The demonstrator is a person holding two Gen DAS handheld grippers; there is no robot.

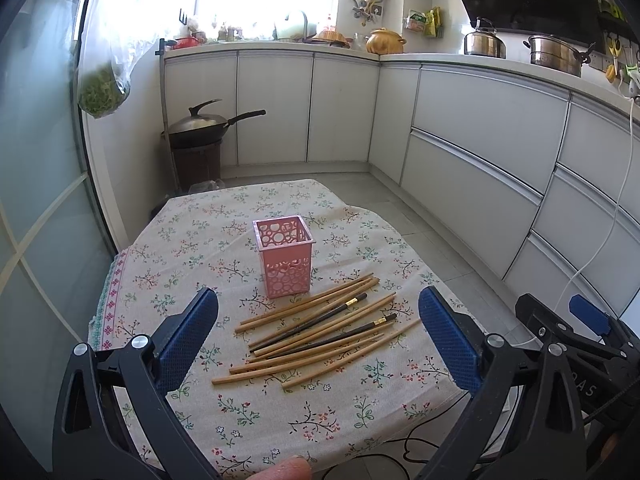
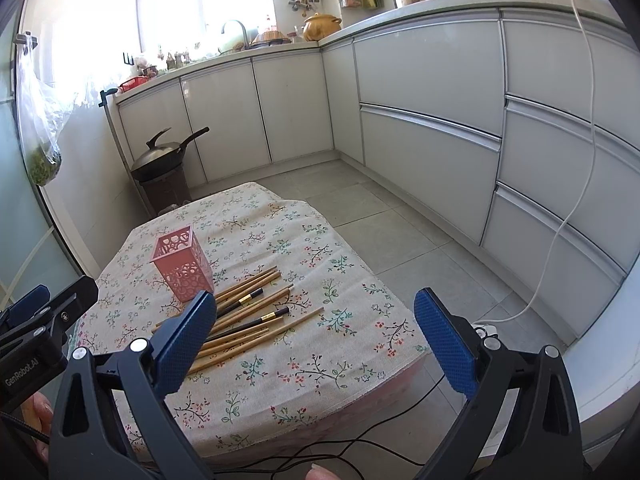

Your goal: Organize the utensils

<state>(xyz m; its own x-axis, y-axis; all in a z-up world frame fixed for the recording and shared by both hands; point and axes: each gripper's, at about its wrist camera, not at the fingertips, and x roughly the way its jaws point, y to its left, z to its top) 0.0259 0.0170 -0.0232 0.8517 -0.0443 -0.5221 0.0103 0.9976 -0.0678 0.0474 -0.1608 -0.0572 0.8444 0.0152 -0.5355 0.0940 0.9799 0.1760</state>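
Note:
A pink perforated square holder (image 1: pixel 285 256) stands upright and empty on the floral tablecloth (image 1: pixel 192 240). Several wooden chopsticks (image 1: pixel 320 332), two of them dark with gold bands, lie loose in a pile just in front of it. My left gripper (image 1: pixel 318 336) is open and empty, held above the pile. In the right wrist view the holder (image 2: pixel 182 262) and the chopsticks (image 2: pixel 248 316) lie to the left. My right gripper (image 2: pixel 316 336) is open and empty over the table's right part. Its left finger (image 2: pixel 188 336) covers part of the pile.
The small table stands low in a kitchen with white cabinets (image 1: pixel 480 128) behind and to the right. A wok on a dark stool (image 1: pixel 200 132) stands at the back left. A glass door (image 1: pixel 36 200) is at the left. Black cable (image 2: pixel 340 452) lies on the floor by the front edge.

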